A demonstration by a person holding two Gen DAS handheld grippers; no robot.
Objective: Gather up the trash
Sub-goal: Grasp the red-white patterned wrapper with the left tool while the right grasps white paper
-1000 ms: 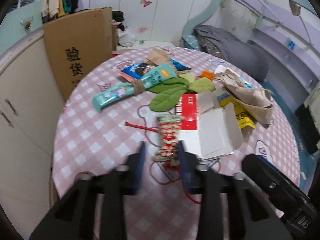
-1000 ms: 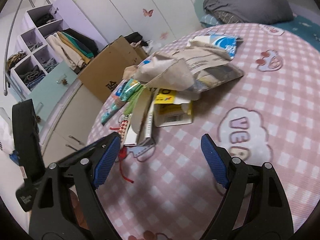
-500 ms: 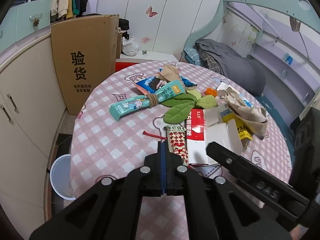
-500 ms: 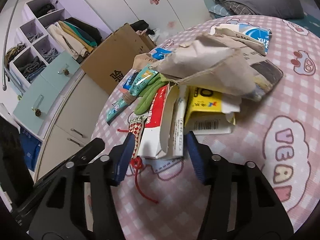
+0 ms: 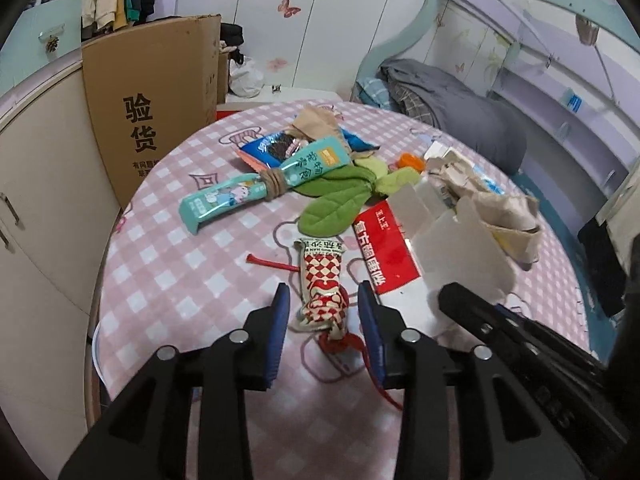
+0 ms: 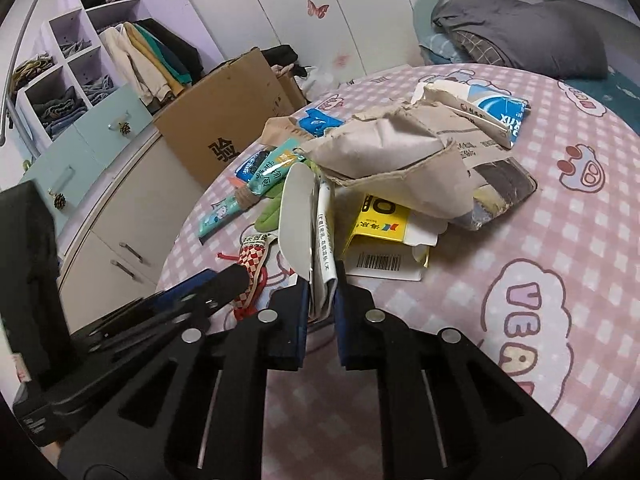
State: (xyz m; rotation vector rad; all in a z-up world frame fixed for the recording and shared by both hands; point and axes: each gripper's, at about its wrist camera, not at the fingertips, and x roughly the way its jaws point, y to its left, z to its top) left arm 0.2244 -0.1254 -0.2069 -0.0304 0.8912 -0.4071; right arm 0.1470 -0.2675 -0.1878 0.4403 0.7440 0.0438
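Trash lies heaped on a round table with a pink checked cloth [image 5: 180, 280]. A red-and-white checkered packet [image 5: 322, 288] with a red string lies flat between the fingers of my left gripper [image 5: 323, 300]. Its jaws are opening and the pads stand clear of the packet. My right gripper [image 6: 321, 292] is closing on the near edge of a flattened red-and-white carton [image 6: 298, 216], with the pads pressing on it and the carton tipped up on edge. The carton [image 5: 460, 256] also shows in the left wrist view, beside the right gripper's black finger [image 5: 472, 308].
Behind lie a teal snack pack tied with rope [image 5: 260, 188], a green leaf-shaped cloth [image 5: 336, 204], a blue packet [image 5: 276, 148], a torn brown paper bag [image 6: 392, 160], a yellow box [image 6: 380, 232] and a tissue pack [image 6: 492, 112]. A cardboard box [image 5: 148, 100] stands left of the table; a bed [image 5: 452, 108] is behind.
The left gripper closed empty behind the checkered packet, then opened again around it. The right gripper went from wide open to closed on the carton's edge, which now stands up.
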